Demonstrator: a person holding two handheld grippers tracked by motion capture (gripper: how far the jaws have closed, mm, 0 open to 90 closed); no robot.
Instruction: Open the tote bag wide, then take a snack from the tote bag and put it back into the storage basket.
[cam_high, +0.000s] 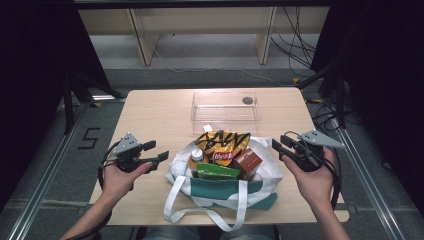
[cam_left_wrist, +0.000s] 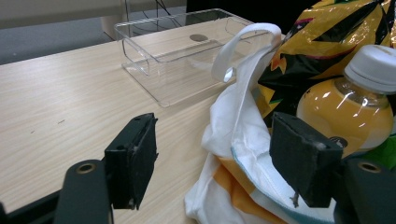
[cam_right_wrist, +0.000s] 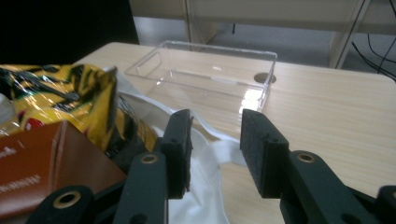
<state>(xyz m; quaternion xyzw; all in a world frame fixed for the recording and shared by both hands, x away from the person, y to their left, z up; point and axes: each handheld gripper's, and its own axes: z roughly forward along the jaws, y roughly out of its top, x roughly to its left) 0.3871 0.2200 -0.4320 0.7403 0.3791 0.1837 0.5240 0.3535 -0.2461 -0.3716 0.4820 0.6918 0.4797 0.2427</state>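
A white and green tote bag stands at the table's near middle, its handles hanging loose. In it are a yellow chips bag, an orange drink bottle, a brown box and a green packet. My left gripper is open just left of the bag. In the left gripper view its jaws stand wide, with the bag's cloth and the bottle beyond the right pad. My right gripper is open at the bag's right edge, nothing pinched.
An empty clear plastic container sits on the wooden table behind the bag, also ahead in both gripper views. A round hole in the tabletop lies behind it. Bare table spreads left and right of the container.
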